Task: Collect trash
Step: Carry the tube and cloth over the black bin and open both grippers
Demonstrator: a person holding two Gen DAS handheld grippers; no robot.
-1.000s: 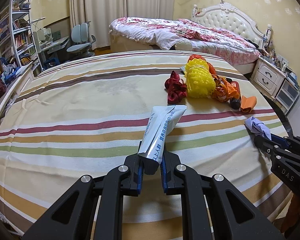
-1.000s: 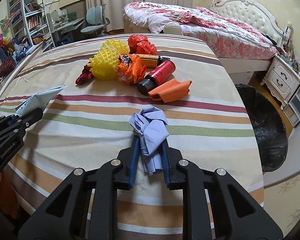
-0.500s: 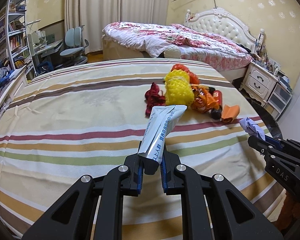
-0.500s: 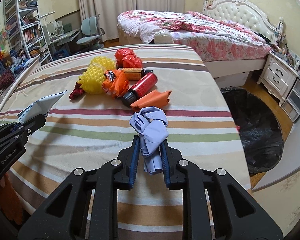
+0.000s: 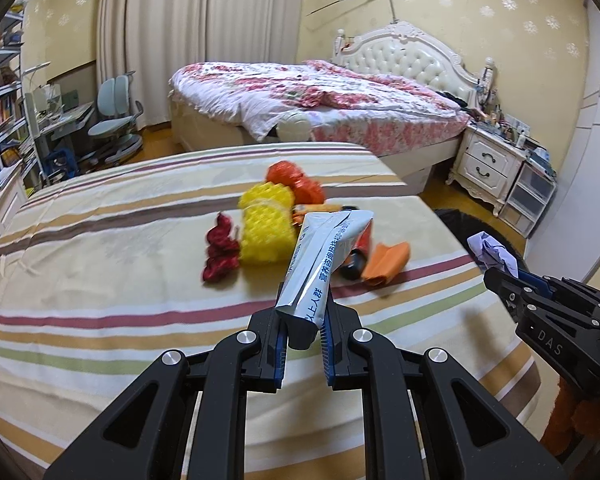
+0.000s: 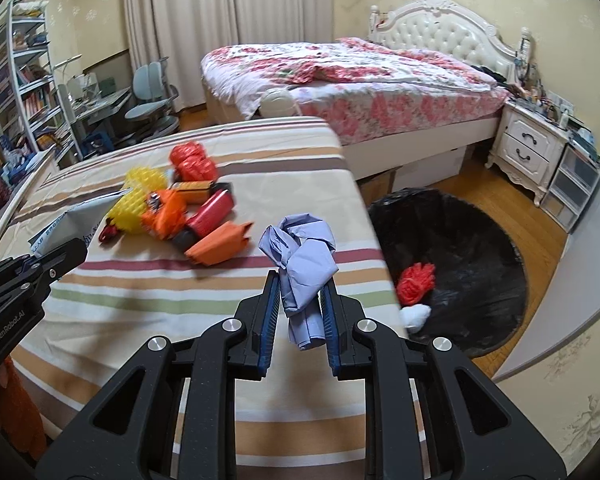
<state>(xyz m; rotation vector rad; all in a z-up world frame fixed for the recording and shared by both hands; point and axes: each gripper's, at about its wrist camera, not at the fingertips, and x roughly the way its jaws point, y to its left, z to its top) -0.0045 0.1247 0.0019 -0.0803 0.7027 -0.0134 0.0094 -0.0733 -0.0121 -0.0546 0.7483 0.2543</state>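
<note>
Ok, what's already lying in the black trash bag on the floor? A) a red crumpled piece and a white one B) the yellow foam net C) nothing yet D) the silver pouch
A: the right wrist view shows a red crumpled piece and a white one lying in the black trash bag.

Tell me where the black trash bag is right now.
In the right wrist view the black trash bag lies open on the wooden floor at right, beside the striped bed and in front of the white nightstand.
</note>
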